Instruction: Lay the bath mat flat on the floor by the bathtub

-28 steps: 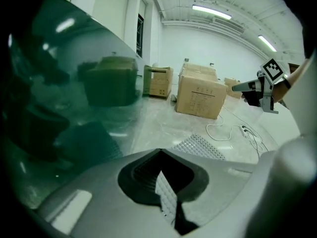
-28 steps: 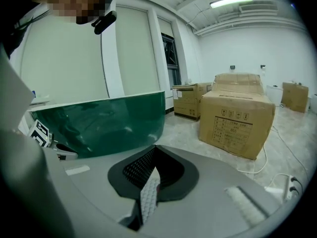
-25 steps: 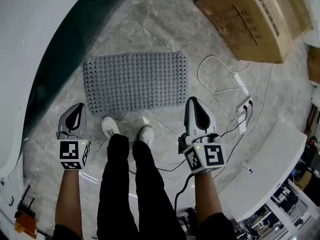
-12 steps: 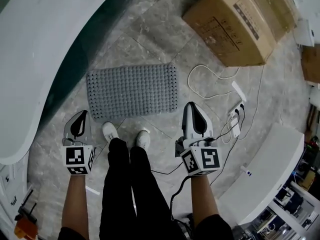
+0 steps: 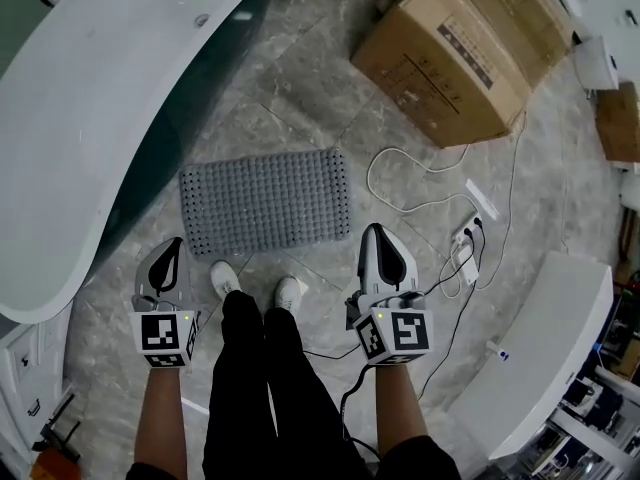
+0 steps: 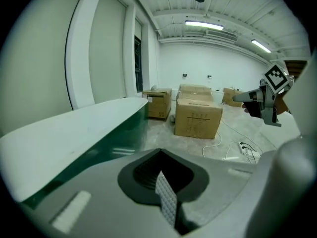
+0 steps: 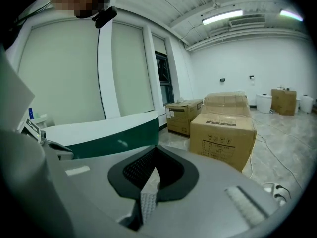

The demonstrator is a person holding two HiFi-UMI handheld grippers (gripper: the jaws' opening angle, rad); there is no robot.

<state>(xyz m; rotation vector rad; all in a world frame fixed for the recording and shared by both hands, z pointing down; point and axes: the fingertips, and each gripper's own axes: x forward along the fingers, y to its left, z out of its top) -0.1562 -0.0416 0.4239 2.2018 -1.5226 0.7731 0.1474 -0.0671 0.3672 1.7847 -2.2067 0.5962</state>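
Note:
A grey nubbed bath mat [image 5: 266, 200] lies flat on the stone floor beside the white and green bathtub [image 5: 110, 98], just ahead of the person's white shoes [image 5: 225, 277]. My left gripper [image 5: 166, 260] hangs above the floor near the mat's near left corner, jaws shut and empty. My right gripper [image 5: 383, 255] is held near the mat's near right corner, also shut with nothing in it. In both gripper views the jaws [image 6: 166, 202] [image 7: 147, 202] point level across the room, and the mat is out of sight there.
A large cardboard box [image 5: 452, 53] stands on the floor at the far right. A white cable and power strip [image 5: 470, 230] lie right of the mat. A white counter [image 5: 540, 348] runs along the right. More boxes [image 6: 198, 115] show in the gripper views.
The view has pulled back and up from the floor. Both grippers stay shut and empty, a little further from the mat, which has not moved.

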